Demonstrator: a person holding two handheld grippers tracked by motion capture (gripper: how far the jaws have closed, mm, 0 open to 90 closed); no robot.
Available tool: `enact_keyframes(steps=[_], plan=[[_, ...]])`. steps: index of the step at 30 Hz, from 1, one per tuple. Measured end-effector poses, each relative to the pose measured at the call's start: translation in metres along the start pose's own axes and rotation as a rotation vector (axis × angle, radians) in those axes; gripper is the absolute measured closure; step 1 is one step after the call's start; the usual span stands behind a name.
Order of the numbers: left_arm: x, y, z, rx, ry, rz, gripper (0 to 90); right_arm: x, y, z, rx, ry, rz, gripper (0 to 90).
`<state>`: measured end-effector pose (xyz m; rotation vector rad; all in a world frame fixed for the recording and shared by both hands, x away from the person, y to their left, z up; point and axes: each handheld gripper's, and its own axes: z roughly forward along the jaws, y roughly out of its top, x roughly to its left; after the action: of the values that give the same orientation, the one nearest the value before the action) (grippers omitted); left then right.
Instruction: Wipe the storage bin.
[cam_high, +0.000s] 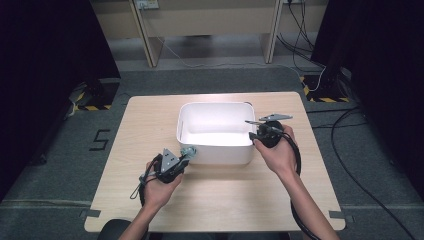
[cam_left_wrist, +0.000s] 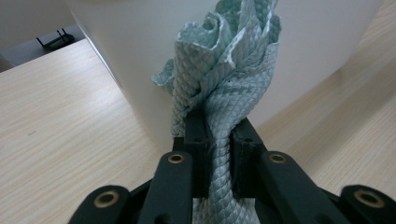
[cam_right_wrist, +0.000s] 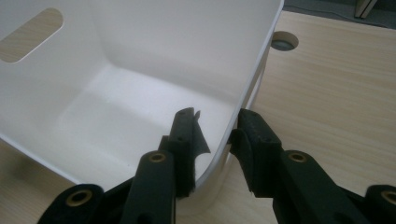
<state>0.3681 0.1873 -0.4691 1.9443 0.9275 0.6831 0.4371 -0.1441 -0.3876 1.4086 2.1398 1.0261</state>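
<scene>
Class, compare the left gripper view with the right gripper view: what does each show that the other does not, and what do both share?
Left gripper view: a pale green quilted cloth pinched in the left gripper, just outside the white bin.
Right gripper view: the right gripper straddling the bin's corner wall, one jaw inside and one outside; the bin's bare interior and a handle slot.
Both: the white bin and the wooden table.

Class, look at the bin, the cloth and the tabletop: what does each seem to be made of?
Bin: probably plastic, smooth matte white, thin moulded wall with a cut-out handle. Cloth: pale green woven fabric, quilted diamond texture, soft folds. Tabletop: light wood-grain, likely laminate.
</scene>
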Motion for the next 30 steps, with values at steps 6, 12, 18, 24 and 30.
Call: enact_keyframes(steps=[6,12,18,24,30], plan=[[0.001,-0.005,0.005,0.011,-0.004,-0.005,79.3,-0.001,0.000,0.000,-0.004,0.007,0.011,68.4],[0.000,-0.009,0.009,0.026,-0.001,-0.003,79.3,-0.002,-0.001,0.000,-0.005,0.010,0.011,68.3],[-0.002,-0.011,0.011,0.038,0.002,0.000,79.3,-0.002,-0.001,0.000,-0.005,0.012,0.014,68.2],[-0.003,-0.015,0.015,0.054,0.009,0.010,79.3,-0.002,-0.001,0.000,-0.004,0.016,0.020,68.2],[-0.003,-0.018,0.019,0.066,0.017,0.014,79.3,-0.003,-0.001,0.000,-0.006,0.017,0.022,68.0]])
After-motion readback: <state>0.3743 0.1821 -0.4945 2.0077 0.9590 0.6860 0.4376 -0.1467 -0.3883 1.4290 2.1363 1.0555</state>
